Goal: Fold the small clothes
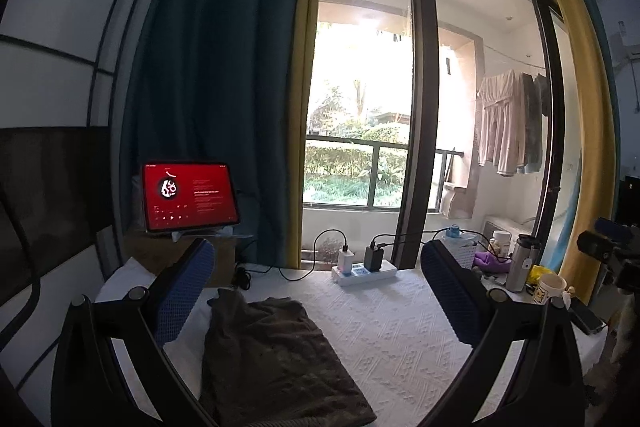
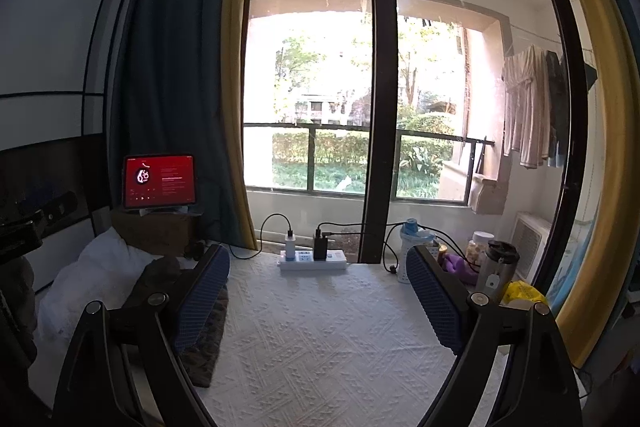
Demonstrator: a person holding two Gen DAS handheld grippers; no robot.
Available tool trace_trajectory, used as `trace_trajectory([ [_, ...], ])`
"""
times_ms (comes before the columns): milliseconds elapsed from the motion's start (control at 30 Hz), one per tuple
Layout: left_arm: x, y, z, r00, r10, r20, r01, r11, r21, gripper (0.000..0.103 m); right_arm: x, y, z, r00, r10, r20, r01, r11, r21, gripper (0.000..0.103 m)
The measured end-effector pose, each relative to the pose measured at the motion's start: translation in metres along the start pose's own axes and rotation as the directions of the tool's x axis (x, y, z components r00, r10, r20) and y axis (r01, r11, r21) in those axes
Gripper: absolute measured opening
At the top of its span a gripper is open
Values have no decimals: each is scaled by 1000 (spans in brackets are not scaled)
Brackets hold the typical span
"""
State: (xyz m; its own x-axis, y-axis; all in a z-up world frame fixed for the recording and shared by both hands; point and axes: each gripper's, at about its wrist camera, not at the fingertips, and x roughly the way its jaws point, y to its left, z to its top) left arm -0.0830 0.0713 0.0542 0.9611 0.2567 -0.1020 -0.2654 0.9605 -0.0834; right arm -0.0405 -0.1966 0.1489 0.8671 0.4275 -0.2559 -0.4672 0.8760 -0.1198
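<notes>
The surface (image 2: 320, 347) under its white textured cloth takes up the near half of both views, with a wide bare stretch from centre to right. Its far edge meets the window (image 2: 376, 87). A power strip (image 2: 313, 260) lies at that edge; bottles and a flask (image 2: 498, 267) crowd the far right corner. A dark garment (image 1: 272, 359) lies folded flat at the near left — just short of a white pillow (image 2: 92, 279). A tablet (image 1: 190, 195) glows red at far left. The left gripper (image 1: 320, 291) is spread wide above the garment, holding nothing; the right gripper (image 2: 316, 295) is likewise spread — empty, the garment's edge beside its left finger.
</notes>
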Motion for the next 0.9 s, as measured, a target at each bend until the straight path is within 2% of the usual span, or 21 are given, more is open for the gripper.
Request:
trace_trajectory([
  [333,3,3,-1,998,28,-50,-27,999,26,102,4,3,1,1000,9,-10,-9,1000,1,91],
  [900,4,10,-2,998,33,-60,-32,999,5,102,7,3,0,1000,15,-25,-15,1000,-2,91],
])
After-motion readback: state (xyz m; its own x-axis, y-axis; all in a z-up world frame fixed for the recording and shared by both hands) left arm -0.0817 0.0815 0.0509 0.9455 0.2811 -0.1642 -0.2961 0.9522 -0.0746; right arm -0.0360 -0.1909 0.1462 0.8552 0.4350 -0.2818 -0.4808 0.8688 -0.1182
